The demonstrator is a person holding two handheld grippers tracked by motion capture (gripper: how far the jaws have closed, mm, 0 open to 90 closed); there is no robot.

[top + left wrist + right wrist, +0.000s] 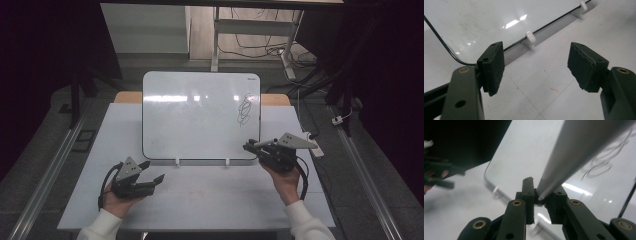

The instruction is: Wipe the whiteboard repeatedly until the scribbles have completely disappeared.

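Nearest: my two sleeves and hands at the table's front edge, one gripper in each. Left gripper (146, 177): jaws spread wide, nothing between them, resting low on the white table (210, 195) just short of the board's lower left corner. Right gripper (257, 148): jaws pinched on a grey pen-like marker (574, 152), which runs up and away from the pads in the right gripper view; its tip I cannot make out. Next out: whiteboard (195, 117), propped at a tilt on two small white pegs (530, 38), the right gripper touching or just beside its lower right edge. On the board's right part: a black scribble (244, 110), loops stacked one over another. Step in hand, by my judgement: writing on the board, or a pause in it. Next move calls for lifting the marker to the bare surface and keeping the board steady; the free left gripper sits near enough to brace it. Obstructions: none on the table. Farthest: desk legs and loose cables (260, 47) on the floor beyond, well apart.
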